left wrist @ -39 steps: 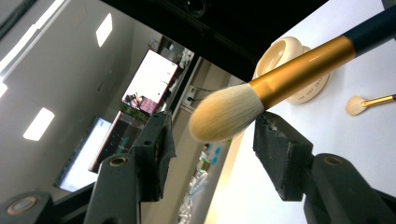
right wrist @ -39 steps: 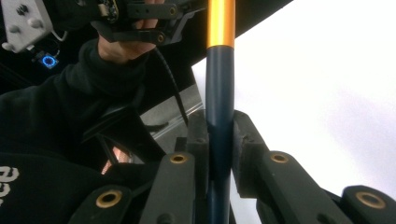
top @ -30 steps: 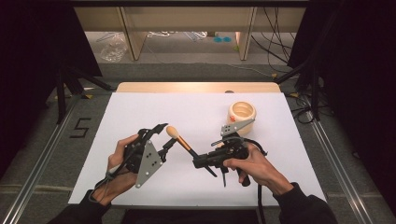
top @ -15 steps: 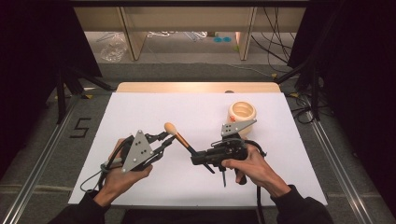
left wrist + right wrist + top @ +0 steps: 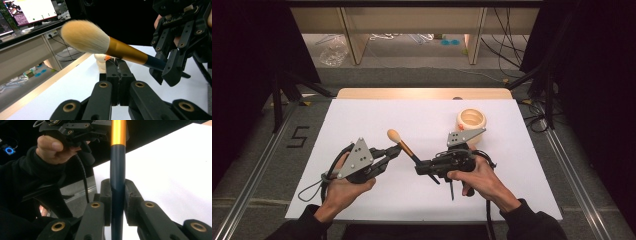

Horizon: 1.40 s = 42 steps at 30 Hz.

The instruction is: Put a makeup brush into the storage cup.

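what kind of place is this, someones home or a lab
Most likely a lab or recording workspace, not a home. A table covered in white stands between dark curtains, with loose cables on the floor behind. A computer monitor sits on a side desk, and a number five is marked on the floor.

Both hand-held grippers (image 5: 393,152) (image 5: 421,167) closed

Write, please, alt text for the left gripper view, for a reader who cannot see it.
A makeup brush with a fluffy cream head, gold ferrule and dark blue handle crosses the frame, its handle clamped by the right gripper at the right. In front, the left gripper has its black jaws shut together with nothing between them, just below the brush, above a white table.
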Tool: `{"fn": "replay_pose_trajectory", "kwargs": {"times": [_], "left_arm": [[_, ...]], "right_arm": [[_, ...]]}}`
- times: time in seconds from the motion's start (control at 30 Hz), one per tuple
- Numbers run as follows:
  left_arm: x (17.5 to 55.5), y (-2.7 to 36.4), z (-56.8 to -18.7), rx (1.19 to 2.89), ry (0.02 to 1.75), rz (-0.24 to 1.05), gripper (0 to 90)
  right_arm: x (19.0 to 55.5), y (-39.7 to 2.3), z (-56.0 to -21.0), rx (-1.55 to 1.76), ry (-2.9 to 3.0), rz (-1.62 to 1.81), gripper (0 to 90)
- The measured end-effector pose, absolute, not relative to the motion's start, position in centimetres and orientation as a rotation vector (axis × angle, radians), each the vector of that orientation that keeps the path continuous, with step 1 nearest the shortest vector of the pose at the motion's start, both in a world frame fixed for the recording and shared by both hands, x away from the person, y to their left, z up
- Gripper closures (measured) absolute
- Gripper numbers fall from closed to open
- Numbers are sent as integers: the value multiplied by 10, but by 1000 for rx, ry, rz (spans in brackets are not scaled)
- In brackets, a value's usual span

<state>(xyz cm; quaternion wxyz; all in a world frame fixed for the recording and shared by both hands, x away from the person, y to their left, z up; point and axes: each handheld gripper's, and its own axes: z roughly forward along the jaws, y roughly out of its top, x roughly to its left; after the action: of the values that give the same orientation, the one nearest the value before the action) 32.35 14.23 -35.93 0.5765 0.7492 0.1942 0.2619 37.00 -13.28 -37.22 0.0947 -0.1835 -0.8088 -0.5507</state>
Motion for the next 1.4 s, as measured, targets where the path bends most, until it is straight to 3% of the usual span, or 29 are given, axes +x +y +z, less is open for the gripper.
{"fn": "replay_pose_trajectory", "kwargs": {"times": [0.97,1.23,1.4], "left_arm": [[324,134,-357,1722,432,550,894],[325,137,-353,1710,442,523,824],[327,139,-354,1702,460,458,736]], "right_arm": [[368,-123,-374,-510,-2447,-1640,804],[368,-124,-376,-524,-2453,-1642,805],[368,-124,-377,-527,-2455,-1645,804]]}}
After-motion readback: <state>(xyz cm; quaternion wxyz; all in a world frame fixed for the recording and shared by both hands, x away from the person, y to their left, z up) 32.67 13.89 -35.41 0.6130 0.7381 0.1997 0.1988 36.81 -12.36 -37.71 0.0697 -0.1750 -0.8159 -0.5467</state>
